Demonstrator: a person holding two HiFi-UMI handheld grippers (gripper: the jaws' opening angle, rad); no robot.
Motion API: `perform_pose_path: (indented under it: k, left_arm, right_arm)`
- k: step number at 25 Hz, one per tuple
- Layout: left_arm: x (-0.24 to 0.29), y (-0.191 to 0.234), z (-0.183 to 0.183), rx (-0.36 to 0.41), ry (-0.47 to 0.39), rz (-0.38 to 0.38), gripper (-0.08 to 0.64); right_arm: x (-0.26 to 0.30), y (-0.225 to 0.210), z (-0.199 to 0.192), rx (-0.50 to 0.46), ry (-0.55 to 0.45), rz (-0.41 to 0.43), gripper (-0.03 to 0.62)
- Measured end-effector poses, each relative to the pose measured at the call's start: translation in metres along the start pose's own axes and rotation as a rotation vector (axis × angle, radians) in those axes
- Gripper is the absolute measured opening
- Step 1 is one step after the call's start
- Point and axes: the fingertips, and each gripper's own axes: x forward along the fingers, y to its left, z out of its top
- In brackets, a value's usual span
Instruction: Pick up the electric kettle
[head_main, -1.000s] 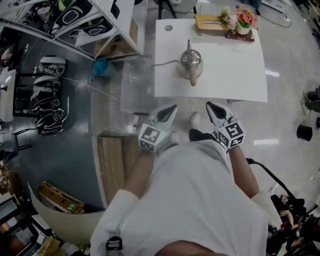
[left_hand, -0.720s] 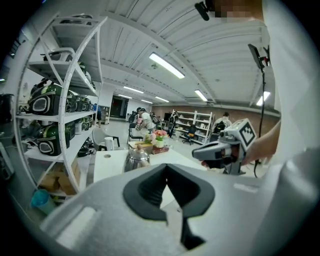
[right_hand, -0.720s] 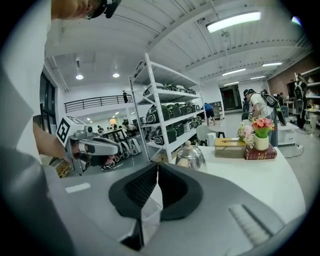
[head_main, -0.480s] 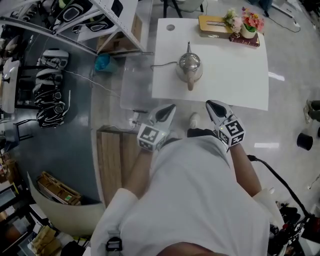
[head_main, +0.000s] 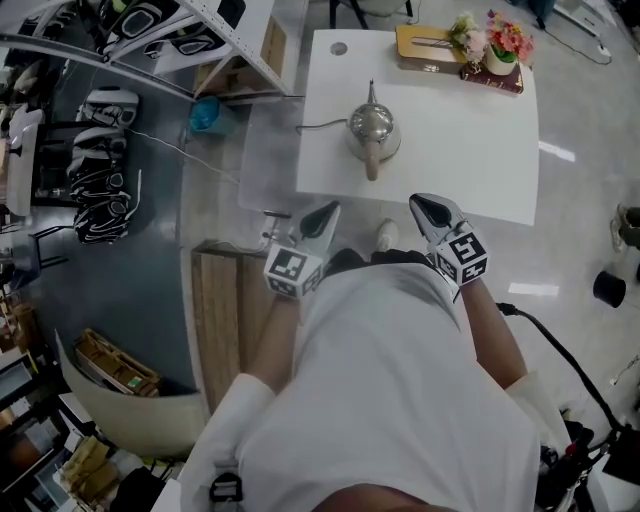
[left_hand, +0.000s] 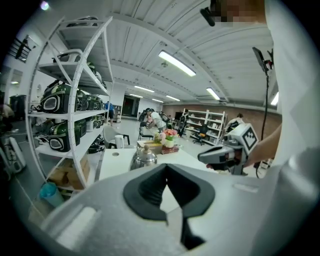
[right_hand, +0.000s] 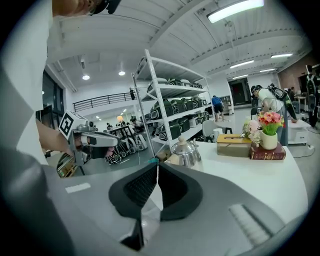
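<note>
Approach stage, by the look of it: the electric kettle (head_main: 372, 130) sat near the counter's (head_main: 470, 150) left edge; left tongs (head_main: 327, 211) and right tongs (head_main: 422, 204) hung clenched, empty, short of the near edge; next, one should open and reach the handle (head_main: 372, 163).

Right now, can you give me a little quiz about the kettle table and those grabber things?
1. True or false: the kettle stands on the white table.
2. The right gripper holds: A the kettle, B nothing, C a cup.
3. Fill in: in the head view, the flowers sit at the table's far ___ corner.
Key: 1 true; 2 B, its jaws are shut and empty; 3 right.
</note>
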Motion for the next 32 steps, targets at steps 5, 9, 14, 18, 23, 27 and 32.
perform_pose_path:
  k: [5, 9, 14, 18, 23, 27, 32]
  left_arm:
    - [0.004, 0.002, 0.000, -0.003, 0.003, 0.012, 0.003]
    - [0.008, 0.005, 0.003, 0.000, 0.001, 0.014, 0.003]
    - [0.009, 0.015, 0.008, 0.003, 0.003, 0.004, 0.003]
    - [0.017, 0.024, 0.014, 0.015, 0.000, -0.010, 0.003]
    - [0.032, 0.038, 0.023, 0.020, -0.002, -0.038, 0.003]
    - [0.046, 0.048, 0.022, 0.024, 0.005, -0.064, 0.003]
    - [0.053, 0.060, 0.020, 0.021, 0.017, -0.076, 0.003]
  right_arm:
    - [0.006, -0.002, -0.006, 0.010, 0.012, 0.017, 0.011]
    - [0.010, -0.004, -0.009, 0.012, 0.023, 0.022, 0.011]
    - [0.020, -0.005, -0.005, 0.010, 0.027, 0.015, 0.011]
    - [0.029, -0.009, -0.003, 0.013, 0.035, 0.003, 0.011]
    - [0.044, -0.014, 0.000, 0.019, 0.054, 0.005, 0.020]
    - [0.057, -0.021, -0.005, 0.034, 0.074, 0.002, 0.028]
    - [0.073, -0.021, -0.010, 0.046, 0.107, 0.019, 0.043]
